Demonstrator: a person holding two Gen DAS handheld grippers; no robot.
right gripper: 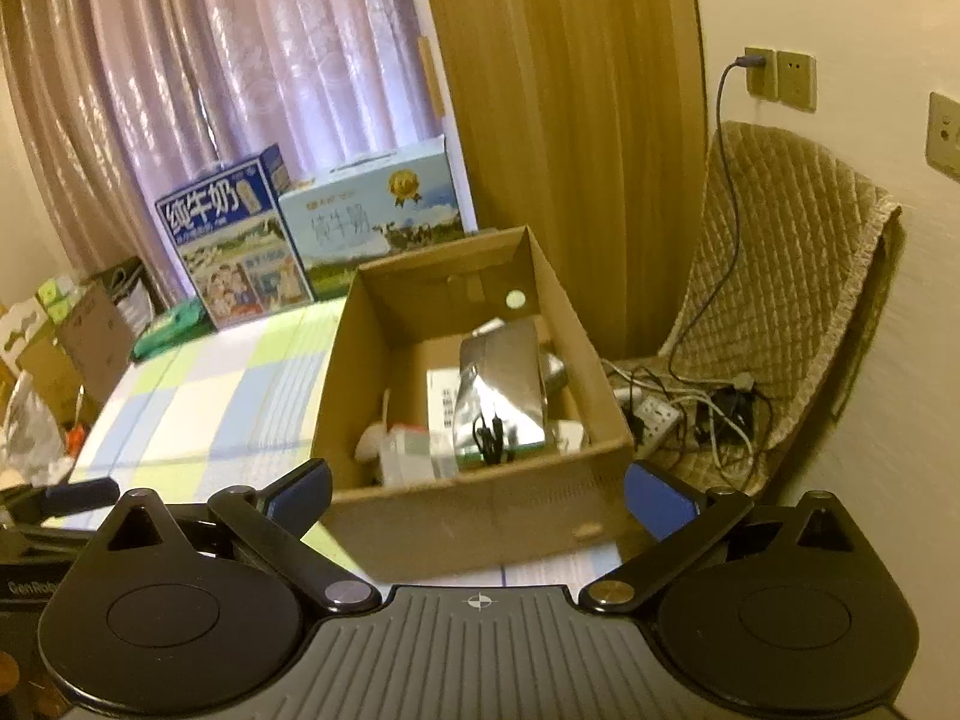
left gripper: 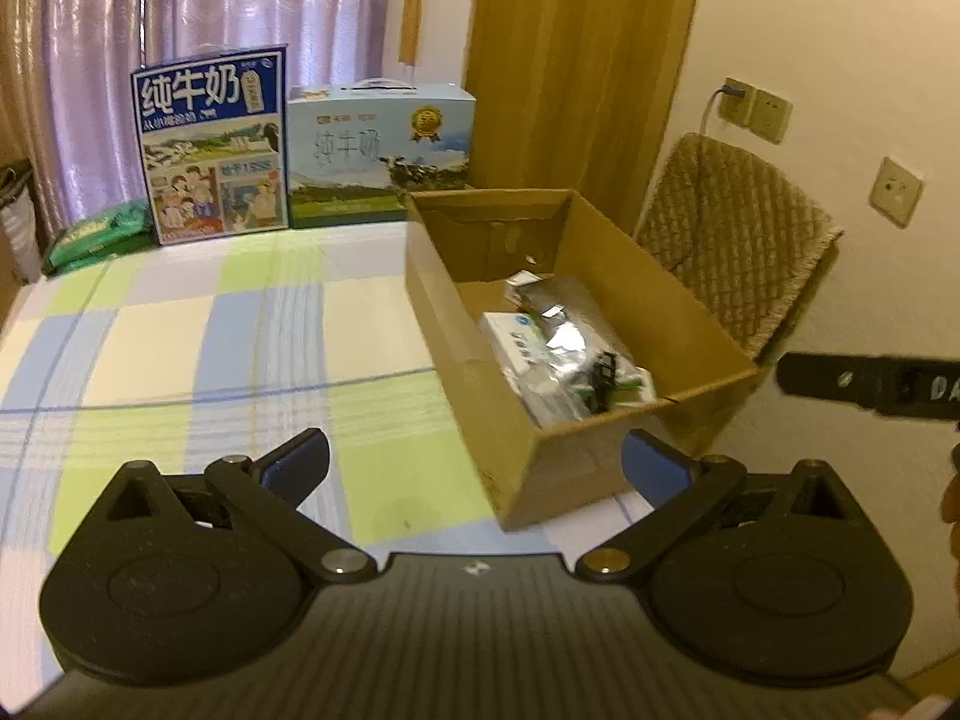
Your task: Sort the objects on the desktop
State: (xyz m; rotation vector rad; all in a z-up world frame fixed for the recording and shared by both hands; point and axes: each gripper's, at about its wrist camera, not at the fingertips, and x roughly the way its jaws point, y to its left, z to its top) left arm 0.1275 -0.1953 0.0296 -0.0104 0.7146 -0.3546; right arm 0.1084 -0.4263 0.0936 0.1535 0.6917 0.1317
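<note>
I hold the left gripper [left gripper: 477, 468] above the checked tablecloth [left gripper: 180, 348], its blue-padded fingers [left gripper: 300, 462] spread wide with nothing between them. The right gripper [right gripper: 477, 492] is likewise spread wide and empty, aimed at the cardboard box [right gripper: 480, 516] from its near short side.

The cardboard box [left gripper: 600, 456] sits open-topped on the right part of the table, at its edge. Inside it lie the sorted objects: a silver foil pouch [right gripper: 504, 384] on top, a white carton with printed text [right gripper: 441, 402] partly beneath it, a black clip or cable [right gripper: 489, 432] on the pouch's near end, and white items [right gripper: 402, 450] in the near left corner, too blurred to identify.

Two milk cartons [left gripper: 216, 144] stand upright at the far edge of the table, beside a green packet [left gripper: 96, 234]. A chair with a quilted cover [right gripper: 792, 276] stands just right of the box, holding a power strip and tangled cables [right gripper: 678, 414].
</note>
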